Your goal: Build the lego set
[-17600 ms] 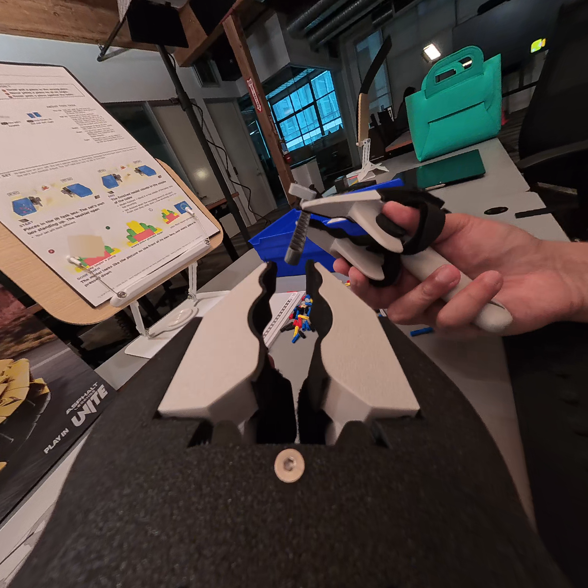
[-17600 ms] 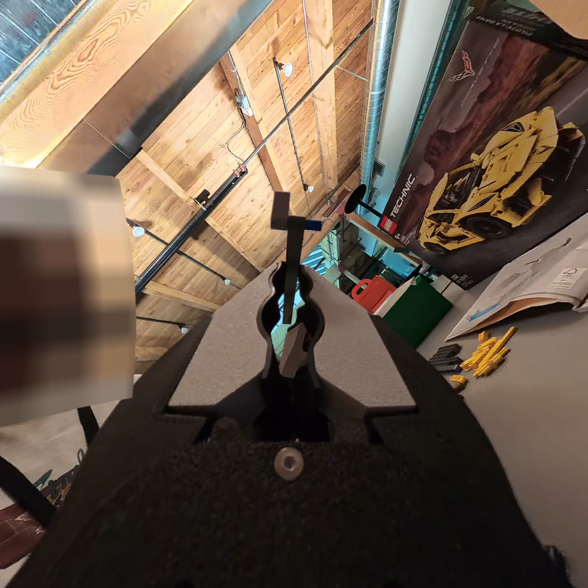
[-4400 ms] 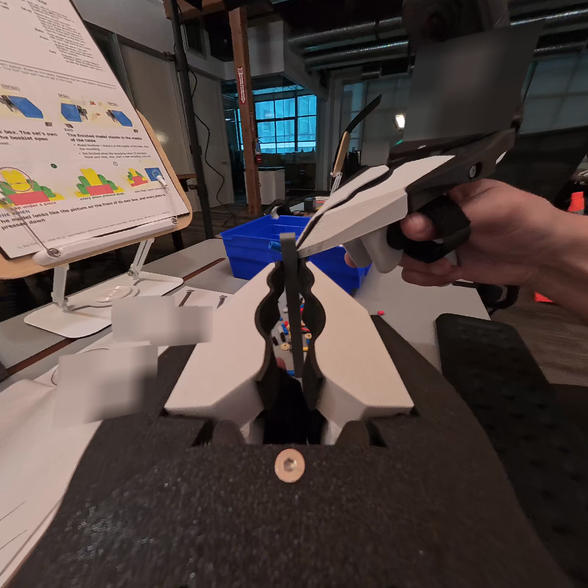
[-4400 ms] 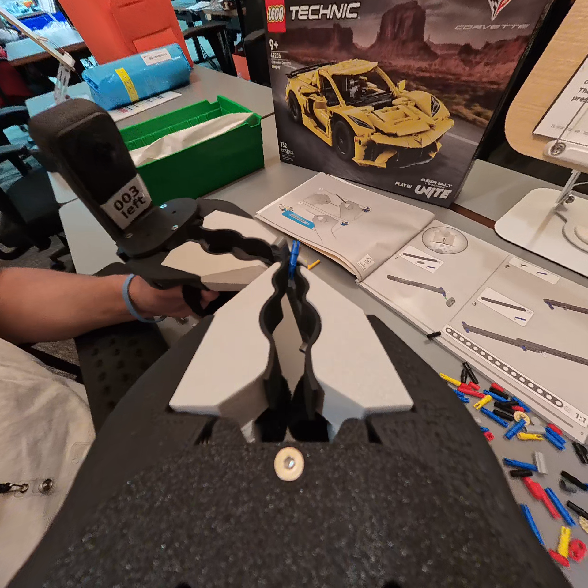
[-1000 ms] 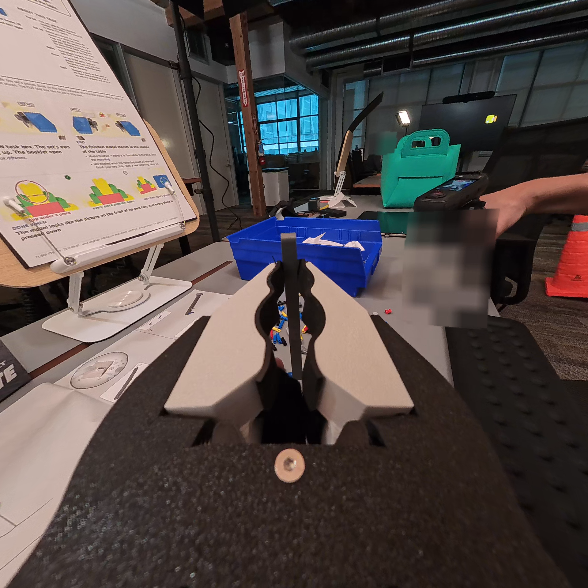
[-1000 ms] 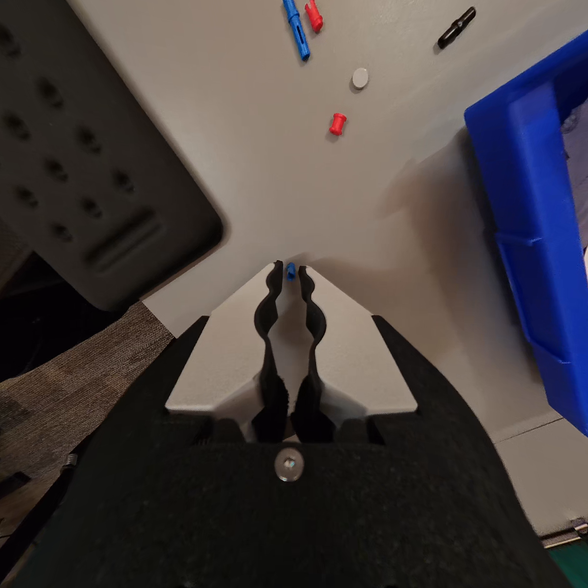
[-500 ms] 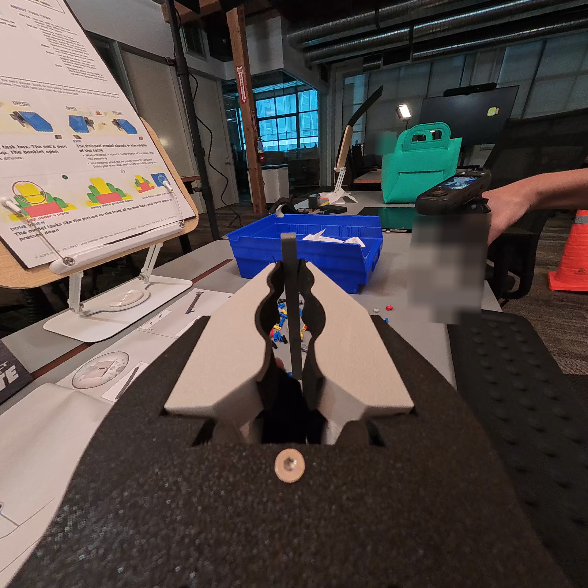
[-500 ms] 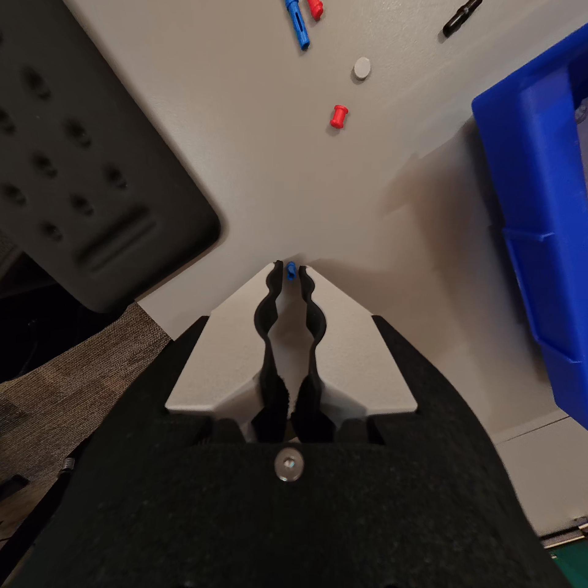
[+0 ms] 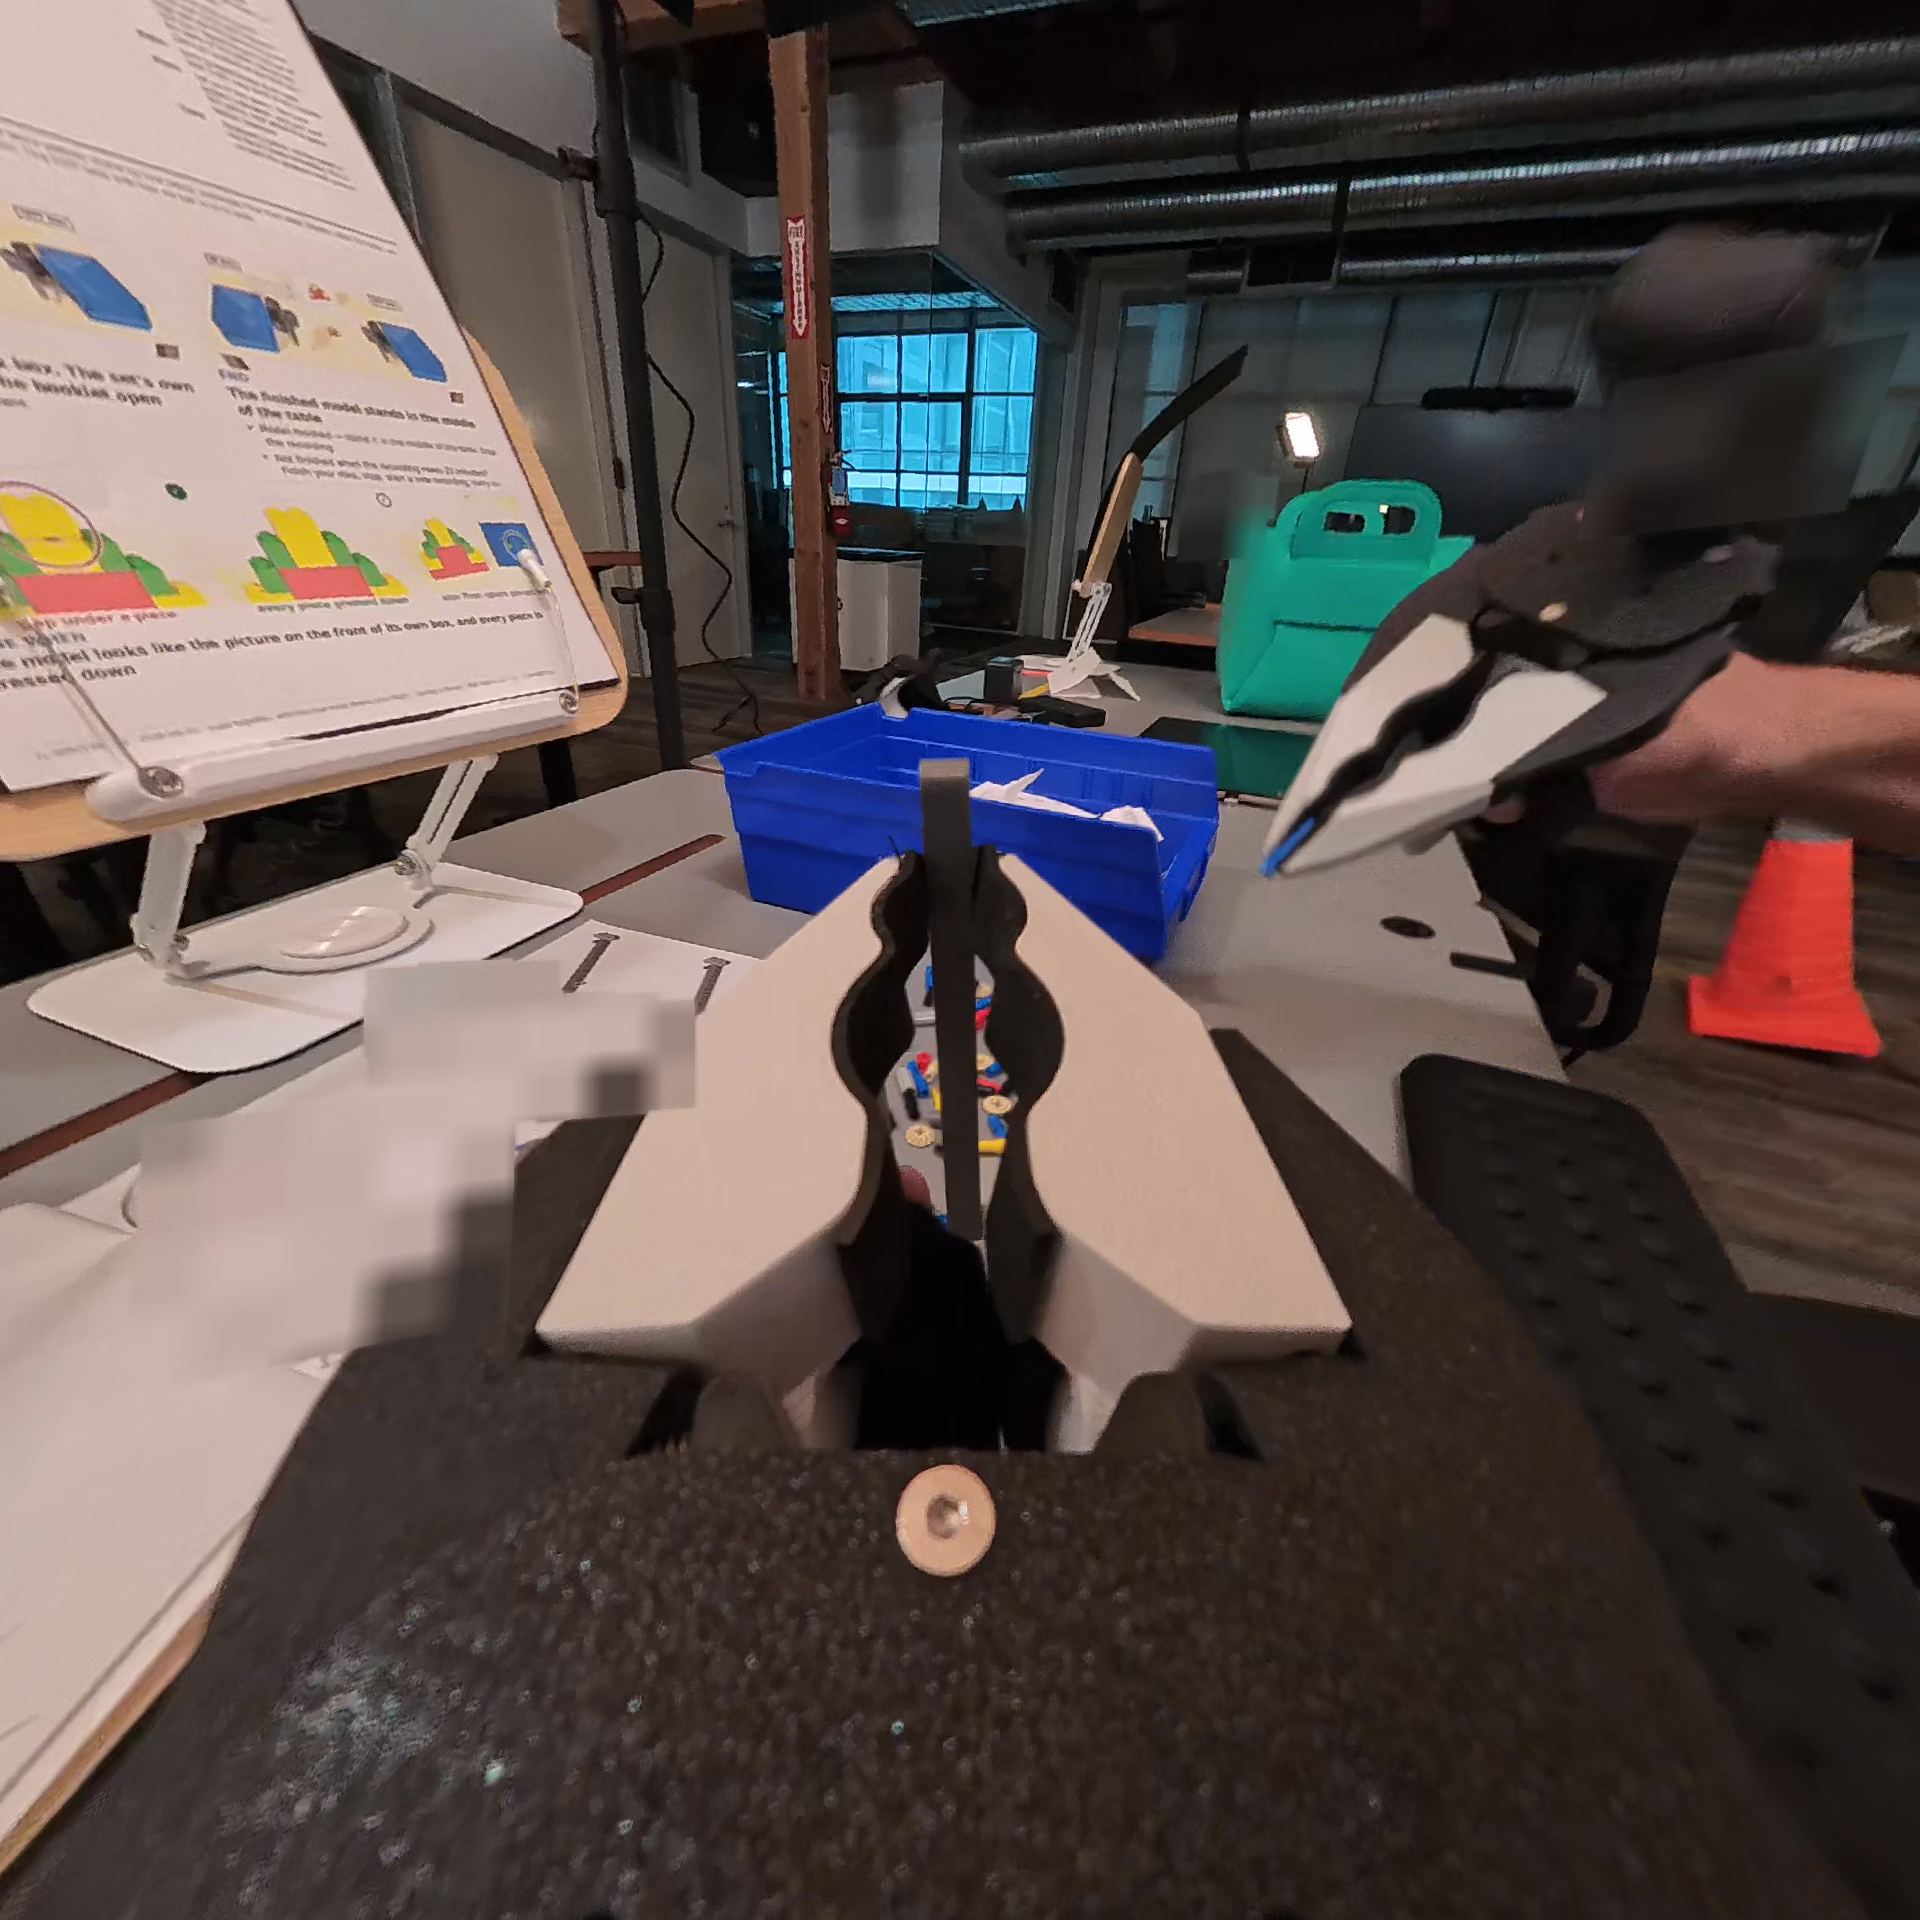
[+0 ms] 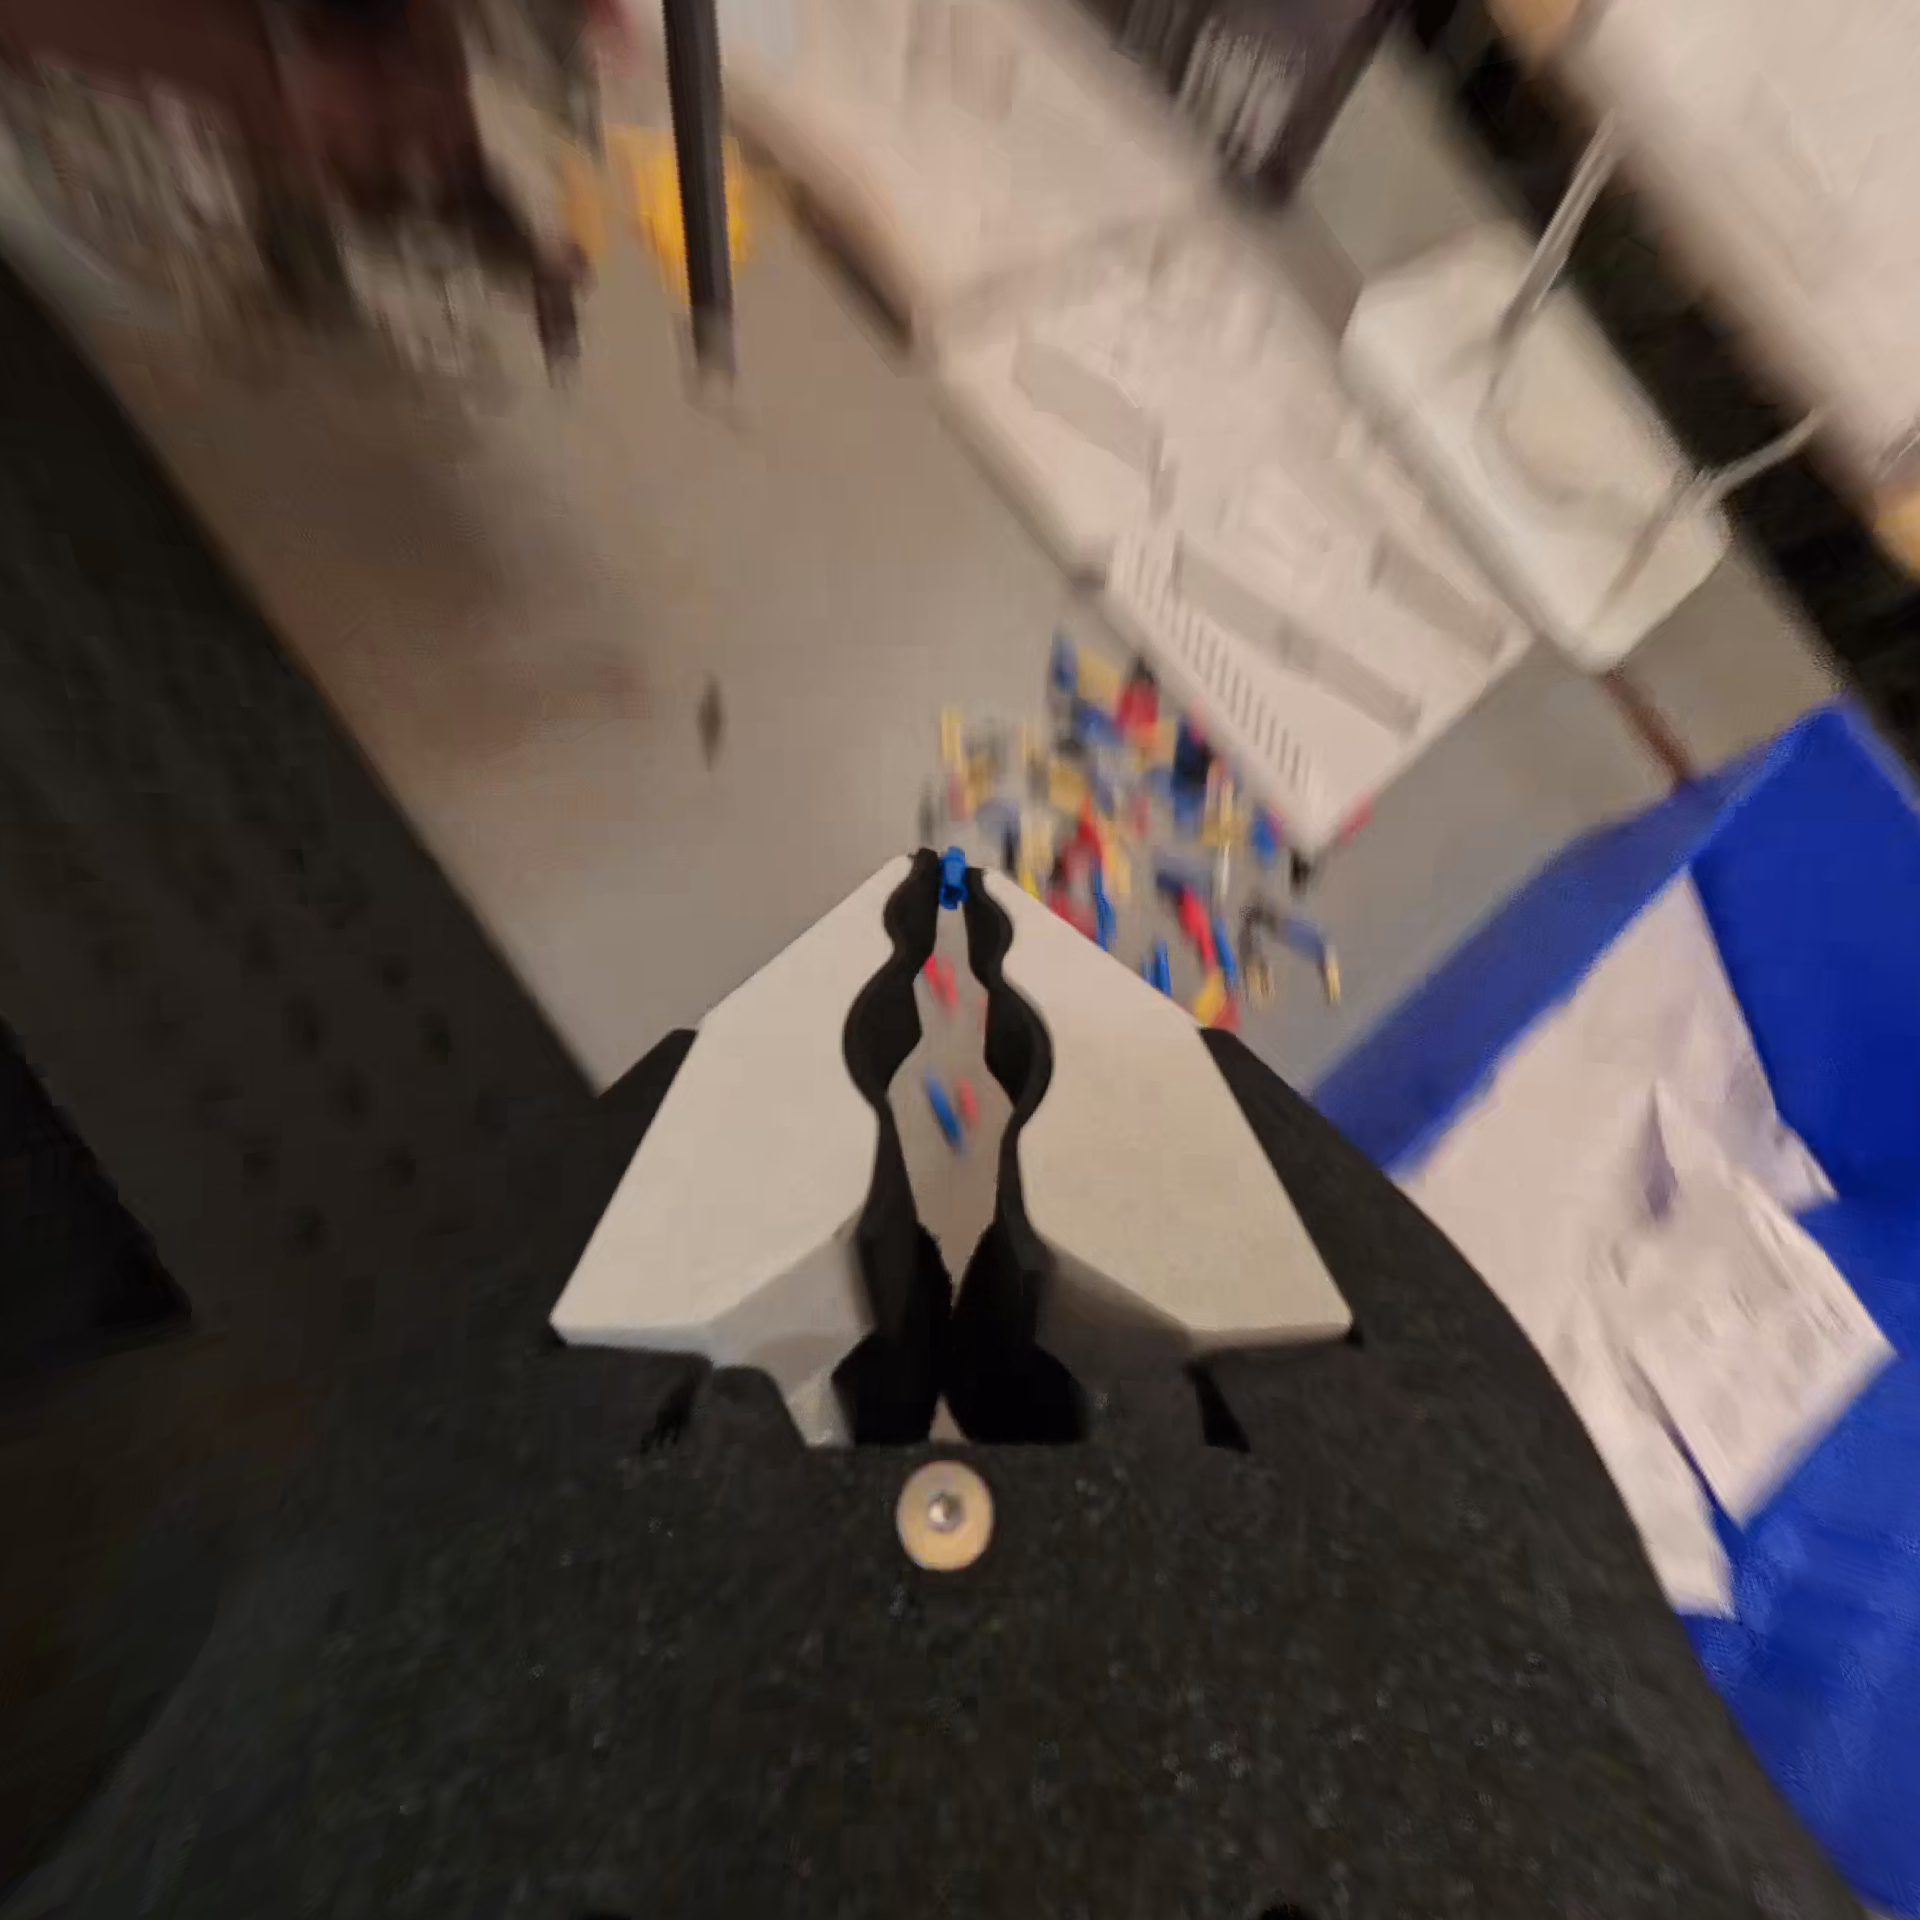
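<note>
Judging from what lies about, the build is only at its start: the left gripper has its jaws clamped on a dark grey beam held upright, and nothing is visibly fitted to the part of that beam that shows, while a heap of loose pins in blue, red, yellow and black waits on the grey table, just on the near side of the blue bin. The right gripper pinches a small blue pin at its very tips, so the step in hand looks like bringing that pin to a hole in the beam; nearly the whole model is left to do. The open instruction booklet lies beyond the heap from the right gripper's view, though that view is heavily smeared by motion. Compared with half a second ago, the right gripper has swung away from the bare table edge beside the blue bin and now faces the heap and booklet; in the left wrist view it has come in on the right of the blue bin, pin leading, pointed toward the beam but well apart from it. The left gripper and its beam have hardly shifted.
</note>
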A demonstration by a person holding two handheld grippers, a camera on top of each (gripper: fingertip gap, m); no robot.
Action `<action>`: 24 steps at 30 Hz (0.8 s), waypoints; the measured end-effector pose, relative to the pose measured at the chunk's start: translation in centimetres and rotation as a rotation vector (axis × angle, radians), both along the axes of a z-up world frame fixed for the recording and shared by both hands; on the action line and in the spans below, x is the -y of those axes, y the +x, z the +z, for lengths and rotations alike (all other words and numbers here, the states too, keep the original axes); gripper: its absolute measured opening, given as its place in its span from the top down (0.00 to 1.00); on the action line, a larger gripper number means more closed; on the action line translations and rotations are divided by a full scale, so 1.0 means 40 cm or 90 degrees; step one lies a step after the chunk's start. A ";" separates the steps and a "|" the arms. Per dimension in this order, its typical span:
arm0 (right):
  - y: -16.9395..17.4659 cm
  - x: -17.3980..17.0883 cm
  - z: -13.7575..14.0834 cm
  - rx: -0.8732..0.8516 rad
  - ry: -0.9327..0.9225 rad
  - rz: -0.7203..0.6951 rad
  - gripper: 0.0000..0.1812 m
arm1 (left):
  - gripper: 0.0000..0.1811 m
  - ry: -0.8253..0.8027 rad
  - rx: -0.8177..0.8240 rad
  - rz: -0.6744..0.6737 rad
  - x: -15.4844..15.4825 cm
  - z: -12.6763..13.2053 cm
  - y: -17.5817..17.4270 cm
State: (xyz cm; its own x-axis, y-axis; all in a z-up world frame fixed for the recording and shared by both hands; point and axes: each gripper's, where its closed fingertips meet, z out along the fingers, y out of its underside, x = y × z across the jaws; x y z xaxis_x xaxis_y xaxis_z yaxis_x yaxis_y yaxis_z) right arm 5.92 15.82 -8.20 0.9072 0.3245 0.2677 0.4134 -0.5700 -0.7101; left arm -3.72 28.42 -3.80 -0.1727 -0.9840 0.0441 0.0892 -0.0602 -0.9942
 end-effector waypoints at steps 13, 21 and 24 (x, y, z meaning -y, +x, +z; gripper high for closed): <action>-0.289 -0.337 0.144 -0.137 0.366 -0.164 0.98 | 0.96 -0.053 0.003 0.007 -0.013 -0.001 0.000; -0.289 -0.342 0.157 -0.141 0.382 -0.165 0.98 | 0.96 -0.048 0.002 0.009 -0.015 0.002 -0.001; -0.287 -0.341 0.163 -0.124 0.384 -0.165 0.98 | 0.96 -0.040 0.007 0.009 -0.011 0.005 -0.002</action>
State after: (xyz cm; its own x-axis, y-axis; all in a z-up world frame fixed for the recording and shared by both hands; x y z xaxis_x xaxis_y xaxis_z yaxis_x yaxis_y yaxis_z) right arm -5.57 29.48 -1.67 0.9853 -0.0641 0.1582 0.1501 -0.1154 -0.9819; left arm -3.81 28.87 -3.58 -0.1592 -0.9818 0.1035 0.1022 -0.1206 -0.9874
